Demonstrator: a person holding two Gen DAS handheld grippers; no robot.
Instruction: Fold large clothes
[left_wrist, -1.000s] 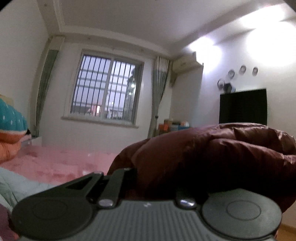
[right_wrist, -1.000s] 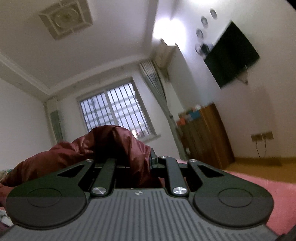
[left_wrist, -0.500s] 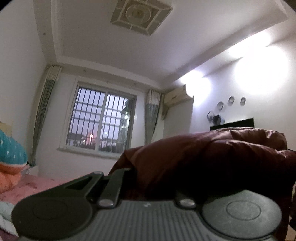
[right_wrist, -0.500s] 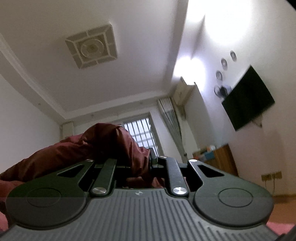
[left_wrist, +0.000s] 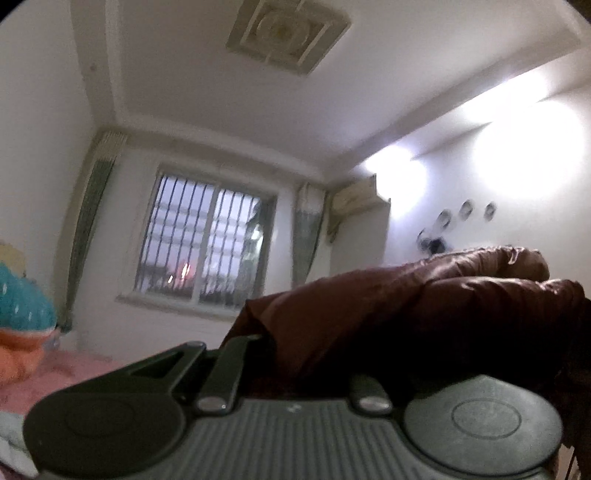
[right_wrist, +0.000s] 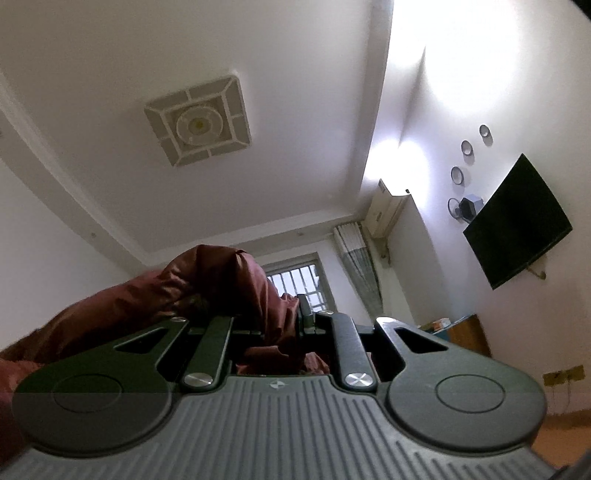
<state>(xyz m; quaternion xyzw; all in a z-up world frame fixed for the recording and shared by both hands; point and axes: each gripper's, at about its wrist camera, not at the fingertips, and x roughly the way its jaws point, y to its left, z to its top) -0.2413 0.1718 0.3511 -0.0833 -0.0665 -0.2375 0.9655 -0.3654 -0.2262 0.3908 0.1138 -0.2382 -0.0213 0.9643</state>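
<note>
A dark maroon padded jacket (left_wrist: 424, 317) is bunched over my left gripper (left_wrist: 291, 354), which is shut on its fabric; the fingertips are buried under the cloth. In the right wrist view the same jacket (right_wrist: 207, 284) drapes left from my right gripper (right_wrist: 284, 321), which is shut on a fold of it. Both grippers are tilted up toward the ceiling, holding the jacket raised.
A pink bed (left_wrist: 55, 373) with a teal and orange pillow (left_wrist: 22, 317) lies low at left. A barred window (left_wrist: 207, 254) is ahead. A wall TV (right_wrist: 517, 221), an air conditioner (right_wrist: 388, 210) and a wooden cabinet (right_wrist: 465, 332) are on the right wall.
Both grippers have lifted and tilted upward with the jacket; the bed has dropped out of most of both views and the ceiling now fills them.
</note>
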